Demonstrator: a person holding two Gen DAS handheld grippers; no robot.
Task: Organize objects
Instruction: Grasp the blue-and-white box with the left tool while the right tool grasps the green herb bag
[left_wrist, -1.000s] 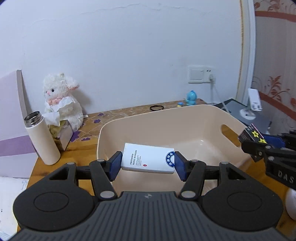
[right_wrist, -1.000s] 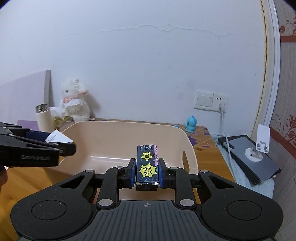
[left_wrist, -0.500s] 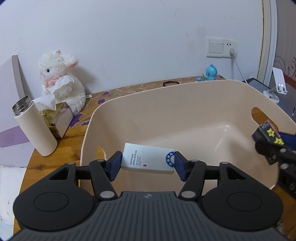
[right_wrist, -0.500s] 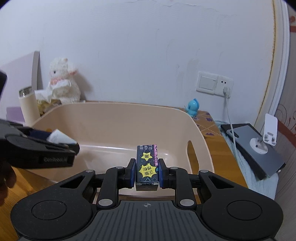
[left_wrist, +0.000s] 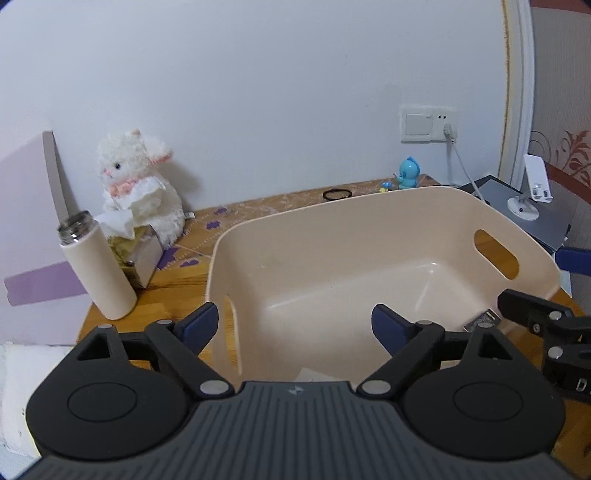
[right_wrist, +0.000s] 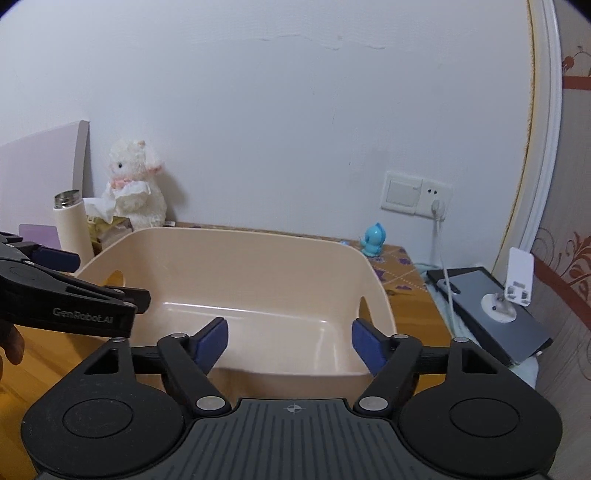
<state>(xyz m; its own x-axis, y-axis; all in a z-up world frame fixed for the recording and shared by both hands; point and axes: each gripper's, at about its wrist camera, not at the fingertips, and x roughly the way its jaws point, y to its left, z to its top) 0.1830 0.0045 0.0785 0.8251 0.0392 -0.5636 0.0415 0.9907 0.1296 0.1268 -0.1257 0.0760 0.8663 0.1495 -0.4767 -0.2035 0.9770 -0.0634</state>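
A beige plastic basin (left_wrist: 369, 206) stands on the wooden table; it also shows in the right wrist view (right_wrist: 236, 240). My left gripper (left_wrist: 293, 325) is open and empty over the basin's near rim. A corner of the white box (left_wrist: 312, 374) shows in the basin, just below the gripper. The dark star-printed box (left_wrist: 482, 321) lies in the basin's right corner. My right gripper (right_wrist: 290, 341) is open and empty over the basin's near edge. The left gripper also shows in the right wrist view (right_wrist: 74, 291), at the left.
A cream flask (left_wrist: 98, 269), a tissue box (left_wrist: 136, 254) and a white plush lamb (left_wrist: 140, 184) stand left of the basin. A blue toy (left_wrist: 408, 177) and a black hair tie (left_wrist: 337, 193) lie behind it. A grey tablet and a white phone stand (right_wrist: 517, 291) are at the right.
Both grippers have opened. The white box and the star-printed box have dropped into the basin.
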